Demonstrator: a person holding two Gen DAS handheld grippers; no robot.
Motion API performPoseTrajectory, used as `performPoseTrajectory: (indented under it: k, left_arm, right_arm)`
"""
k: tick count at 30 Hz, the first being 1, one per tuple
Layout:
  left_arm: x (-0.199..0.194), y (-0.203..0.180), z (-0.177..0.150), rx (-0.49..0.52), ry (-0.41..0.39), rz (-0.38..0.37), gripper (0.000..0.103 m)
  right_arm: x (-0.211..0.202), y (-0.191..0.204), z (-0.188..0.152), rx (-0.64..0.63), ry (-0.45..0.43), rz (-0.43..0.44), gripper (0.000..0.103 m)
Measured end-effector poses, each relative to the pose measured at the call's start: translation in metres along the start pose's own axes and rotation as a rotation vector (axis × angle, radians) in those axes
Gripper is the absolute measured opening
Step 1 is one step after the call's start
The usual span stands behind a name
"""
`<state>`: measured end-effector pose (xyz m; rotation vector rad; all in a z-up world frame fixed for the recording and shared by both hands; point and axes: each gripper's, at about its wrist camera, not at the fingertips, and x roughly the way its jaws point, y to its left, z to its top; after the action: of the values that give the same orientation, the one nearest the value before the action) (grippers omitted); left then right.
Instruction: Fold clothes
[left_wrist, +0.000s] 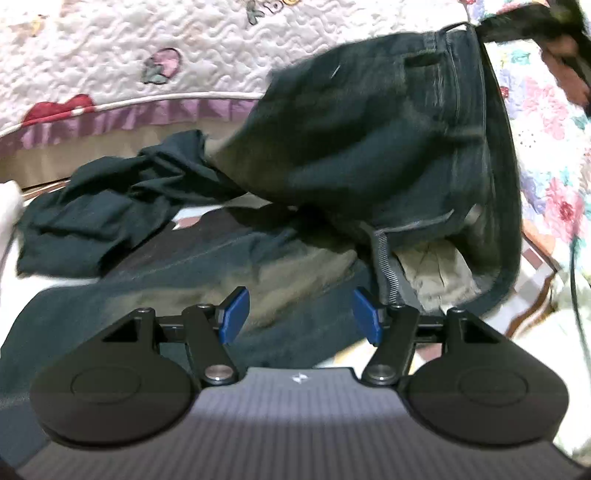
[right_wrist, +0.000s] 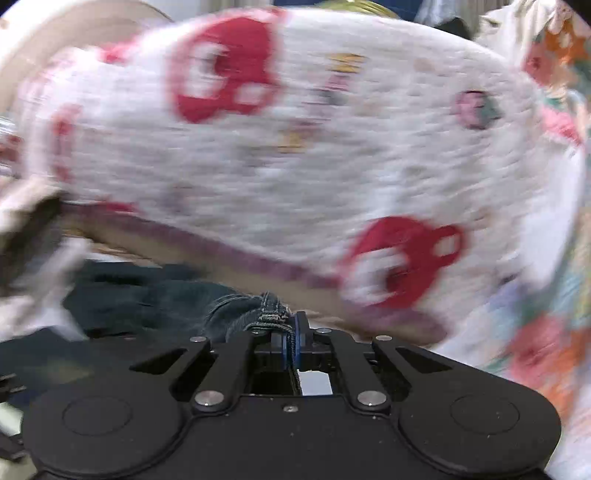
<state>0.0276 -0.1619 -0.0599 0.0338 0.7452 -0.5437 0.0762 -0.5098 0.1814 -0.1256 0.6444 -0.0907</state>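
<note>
Dark blue jeans hang lifted by the waistband in the left wrist view, with the legs trailing over the surface below. The right gripper holds them at the top right there, a hand behind it. My left gripper stands open just below the jeans' open fly and pale pocket lining, with nothing between its blue pads. In the right wrist view my right gripper is shut on the jeans' waistband edge. That view is blurred by motion.
A crumpled dark green garment lies to the left of the jeans. A white quilt with red prints and a purple frill hangs behind. A floral fabric is at the right. The same quilt fills the right wrist view.
</note>
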Motion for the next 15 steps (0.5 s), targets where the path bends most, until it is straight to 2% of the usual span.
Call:
performPoseTrajectory:
  k: [1,2,3,5,7,9,10,13,15]
  left_arm:
    - [0.012,0.001,0.007,-0.002,-0.002,-0.004,0.061]
    - [0.023,0.003,0.013,-0.002,-0.002,-0.006,0.061]
    - [0.037,0.004,0.018,0.004,0.004,-0.006,0.061]
    - [0.064,0.003,0.026,0.024,0.028,-0.010,0.061]
    - [0.083,0.002,0.026,0.050,0.061,-0.023,0.061]
    - [0.100,0.002,0.025,0.075,0.096,-0.040,0.061]
    - [0.106,0.002,0.023,0.089,0.109,-0.050,0.061]
    - [0.112,-0.002,0.010,0.140,0.141,-0.077,0.061]
    - [0.111,-0.004,0.002,0.162,0.159,-0.087,0.061]
  right_arm:
    - [0.020,-0.023,0.007,0.055,0.011,-0.089,0.007]
    - [0.034,-0.040,0.006,0.105,0.028,-0.141,0.020]
    - [0.040,-0.050,-0.006,0.149,0.053,-0.142,0.034]
    - [0.053,-0.069,-0.031,0.237,0.102,-0.142,0.031]
    - [0.065,-0.088,-0.056,0.325,0.152,-0.142,0.034]
    - [0.078,-0.108,-0.081,0.412,0.202,-0.142,0.043]
    - [0.079,-0.113,-0.096,0.444,0.220,-0.123,0.043]
    - [0.056,-0.110,-0.155,0.490,0.252,0.010,0.043]
    - [0.039,-0.104,-0.191,0.552,0.275,0.072,0.047]
